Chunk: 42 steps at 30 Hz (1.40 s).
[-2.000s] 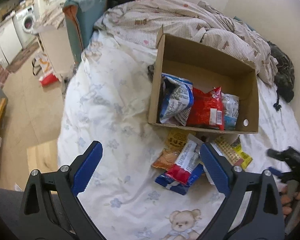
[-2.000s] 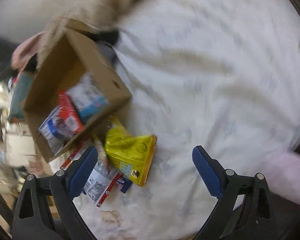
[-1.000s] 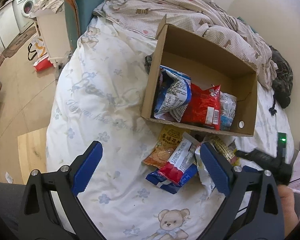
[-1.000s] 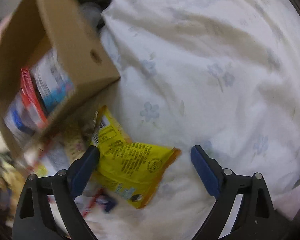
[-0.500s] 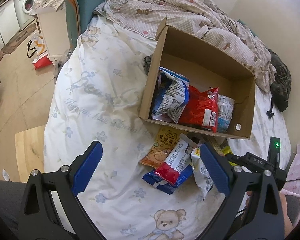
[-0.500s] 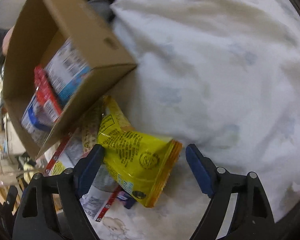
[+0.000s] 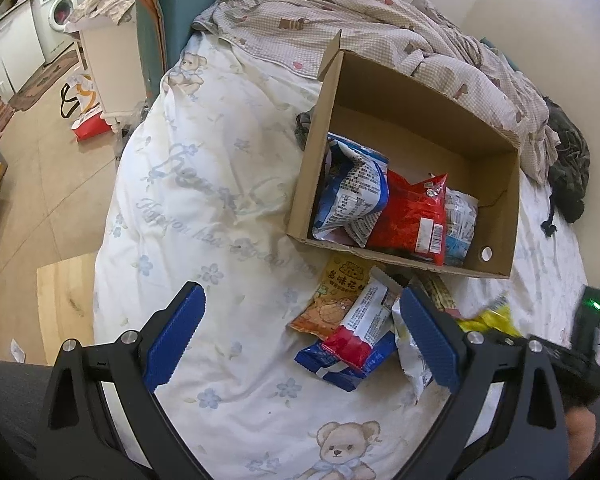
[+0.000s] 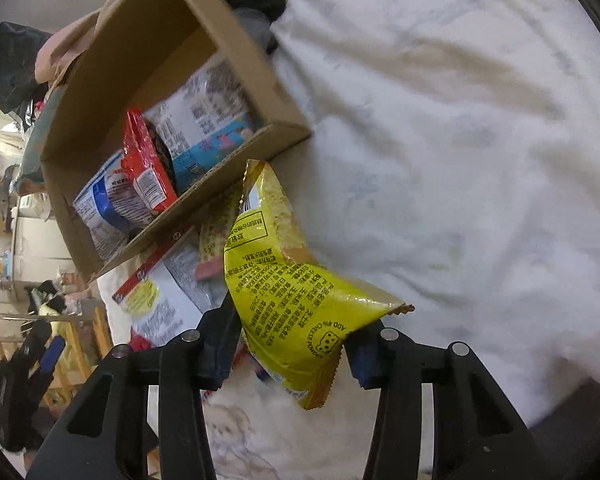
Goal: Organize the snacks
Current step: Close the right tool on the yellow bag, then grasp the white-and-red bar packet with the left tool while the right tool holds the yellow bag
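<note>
An open cardboard box (image 7: 500, 208) (image 8: 236, 52) lies on the bed with a blue-white bag (image 7: 352, 196), a red bag (image 7: 412, 216) (image 8: 144, 168) and a pale packet inside. Several loose snack packets (image 7: 352, 320) lie on the quilt in front of it. My right gripper (image 8: 292, 340) is shut on a yellow snack bag (image 8: 284, 280), which also shows in the left wrist view (image 7: 488, 320); the bag stands up from the quilt, just in front of the box. My left gripper (image 7: 300, 332) is open and empty, hovering above the quilt left of the loose packets.
A checked blanket (image 7: 380, 28) is bunched behind the box, dark clothing (image 7: 568, 164) at the far right. The bed's left edge drops to a wooden floor (image 7: 40, 168) with a cabinet (image 7: 108, 60) and a washing machine (image 7: 56, 12).
My right gripper came down around the yellow bag, closed on it and lifted its end off the quilt. The left gripper stayed open and barely moved.
</note>
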Tool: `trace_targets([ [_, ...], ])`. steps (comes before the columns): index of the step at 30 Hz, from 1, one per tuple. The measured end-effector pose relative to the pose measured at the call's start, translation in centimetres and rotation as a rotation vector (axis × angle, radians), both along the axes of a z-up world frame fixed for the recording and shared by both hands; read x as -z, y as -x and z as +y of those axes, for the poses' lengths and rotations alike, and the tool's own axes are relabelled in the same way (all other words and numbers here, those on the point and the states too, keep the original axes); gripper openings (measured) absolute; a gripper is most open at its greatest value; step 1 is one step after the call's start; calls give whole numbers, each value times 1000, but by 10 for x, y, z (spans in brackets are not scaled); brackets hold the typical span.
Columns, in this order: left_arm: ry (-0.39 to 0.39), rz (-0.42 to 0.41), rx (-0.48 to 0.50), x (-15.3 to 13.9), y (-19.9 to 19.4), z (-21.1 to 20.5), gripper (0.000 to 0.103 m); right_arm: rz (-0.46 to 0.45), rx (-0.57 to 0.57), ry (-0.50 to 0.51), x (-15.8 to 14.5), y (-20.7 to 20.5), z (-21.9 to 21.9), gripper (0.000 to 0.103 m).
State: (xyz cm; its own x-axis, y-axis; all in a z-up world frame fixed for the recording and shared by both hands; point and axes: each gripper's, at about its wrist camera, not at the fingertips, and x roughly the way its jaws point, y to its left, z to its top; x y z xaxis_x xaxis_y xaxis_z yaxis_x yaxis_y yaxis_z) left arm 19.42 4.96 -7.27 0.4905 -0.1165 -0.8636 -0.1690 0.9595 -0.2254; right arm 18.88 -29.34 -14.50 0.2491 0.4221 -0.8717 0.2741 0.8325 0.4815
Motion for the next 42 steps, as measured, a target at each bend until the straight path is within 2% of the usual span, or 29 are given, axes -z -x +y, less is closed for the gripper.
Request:
trace_targets([
  [3,-13,0,14,1,0,-4,97,-32,17,28,-24,13,-12,47],
  [5,-13,1,18,2,0,-5,97,-116,34,-38,-44,25,-18,47],
  [7,-22,5,23,4,0,-6,97,-206,18,-57,-62,28,-18,47],
  [10,-26,17,34,8,-1,-8,97,-268,-1,-120,-70,34,-20,47],
  [14,-23,45,50,18,-3,-10,95,-260,-5,-147,-62,28,-9,47],
  [16,-28,71,75,25,-4,-15,89,-249,-6,-160,-60,25,-9,47],
  [21,-43,172,145,55,-12,-30,85,-259,6,-182,-62,22,-13,47],
  [22,-31,182,159,59,-15,-34,80,-259,9,-185,-61,22,-13,47],
  [24,-23,199,214,65,-23,-44,77,-252,12,-190,-60,26,-15,47],
  [27,-25,236,361,72,-36,-68,76,-244,17,-199,-57,27,-18,47],
  [30,-61,227,406,76,-43,-81,70,-243,10,-197,-57,27,-16,47],
  [31,-61,233,420,79,-45,-84,61,-242,6,-197,-57,27,-15,47],
  [32,-62,242,432,82,-45,-86,46,-241,4,-196,-56,26,-15,47],
  [34,-64,257,452,87,-43,-89,36,-241,2,-191,-56,25,-13,47],
  [37,-93,242,481,84,-36,-95,29,-247,1,-186,-57,24,-13,47],
  [42,-80,238,448,73,-28,-88,28,-253,-12,-173,-58,23,-8,47],
])
